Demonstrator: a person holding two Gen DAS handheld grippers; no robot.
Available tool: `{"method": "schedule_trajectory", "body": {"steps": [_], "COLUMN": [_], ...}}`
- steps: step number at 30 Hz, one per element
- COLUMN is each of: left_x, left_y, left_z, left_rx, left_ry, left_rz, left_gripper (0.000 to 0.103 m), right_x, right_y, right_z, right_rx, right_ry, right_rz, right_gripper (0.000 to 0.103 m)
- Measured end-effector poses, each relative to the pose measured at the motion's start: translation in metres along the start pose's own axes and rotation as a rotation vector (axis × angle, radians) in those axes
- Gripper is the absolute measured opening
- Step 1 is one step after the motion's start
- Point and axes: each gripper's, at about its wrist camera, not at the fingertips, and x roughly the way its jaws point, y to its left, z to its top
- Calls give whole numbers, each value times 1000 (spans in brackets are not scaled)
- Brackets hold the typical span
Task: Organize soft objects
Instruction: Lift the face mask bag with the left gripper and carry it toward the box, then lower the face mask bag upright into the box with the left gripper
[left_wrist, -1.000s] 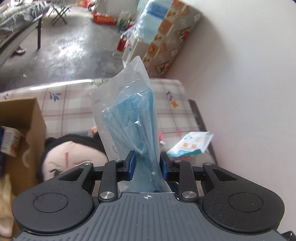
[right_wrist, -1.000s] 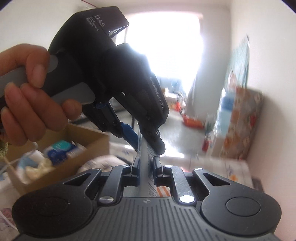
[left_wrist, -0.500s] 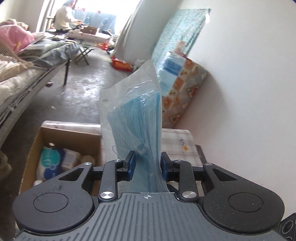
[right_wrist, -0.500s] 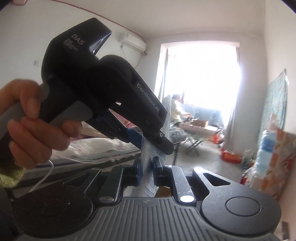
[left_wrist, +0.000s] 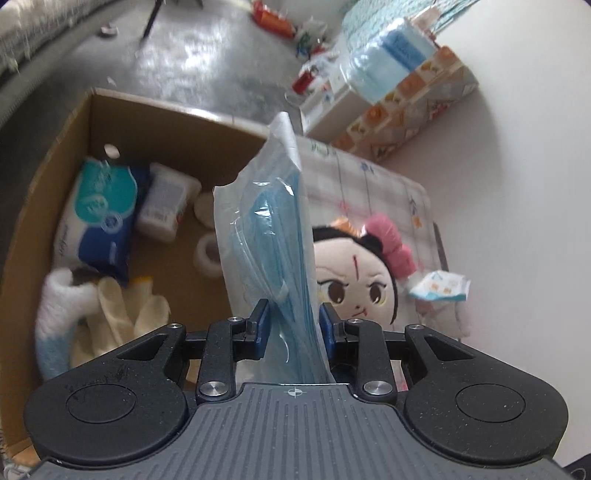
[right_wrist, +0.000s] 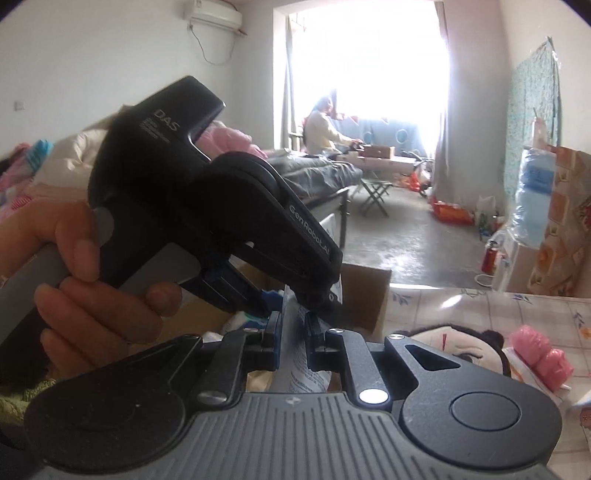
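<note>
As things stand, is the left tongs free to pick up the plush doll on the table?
Probably not: the left tongs are shut on the mask packet, and that packet also stands between them and the plush doll.

We see white walls (right_wrist: 92, 55) with an air conditioner (right_wrist: 218, 16) high on the far left, beside a bright, overexposed window (right_wrist: 369, 66). A grey concrete floor (right_wrist: 402, 236) runs past a bed (right_wrist: 317, 173) on the left and a folding stool (right_wrist: 375, 192).
</note>
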Motion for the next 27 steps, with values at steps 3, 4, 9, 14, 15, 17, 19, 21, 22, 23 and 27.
{"method": "schedule_trajectory", "body": {"steps": [3,4,9,14,15,17,19,21,22,23,27], "left_x": [10,13,20,34,39,45,47,47,46,47,47], "left_y": [12,14,18,19,19,19,19,19,19,18,18], "left_z": [0,1,14,21,21,20,21,23,24,26,30], "left_rx": [-22,-25,-36,-41,-42,-52,-55,-61,-64,-65,-78], "left_ry": [35,41,49,81,95,110,102,92,87,81,68], "left_rz": [-19,-20,-39,-80,-86,-86,-86,-92,-98,-104,-115], "left_gripper": [27,27,27,27,27,28,32,34,36,38,47], "right_x": [7,9,17,18,18,18,15,12,9,7,0], "right_y": [1,3,1,1,2,2,2,0,1,1,1], "right_z": [-9,-11,-8,-10,-12,-16,-19,-22,-22,-22,-21], "right_rx": [10,22,95,99,96,90,96,106,107,106,101], "right_ry": [21,28,19,11,18,32,41,48,47,45,32], "right_rz": [-16,-13,-21,-70,-73,-80,-73,-72,-73,-75,-82], "right_gripper": [14,14,14,16,16,18,19,18,18,18,18]}}
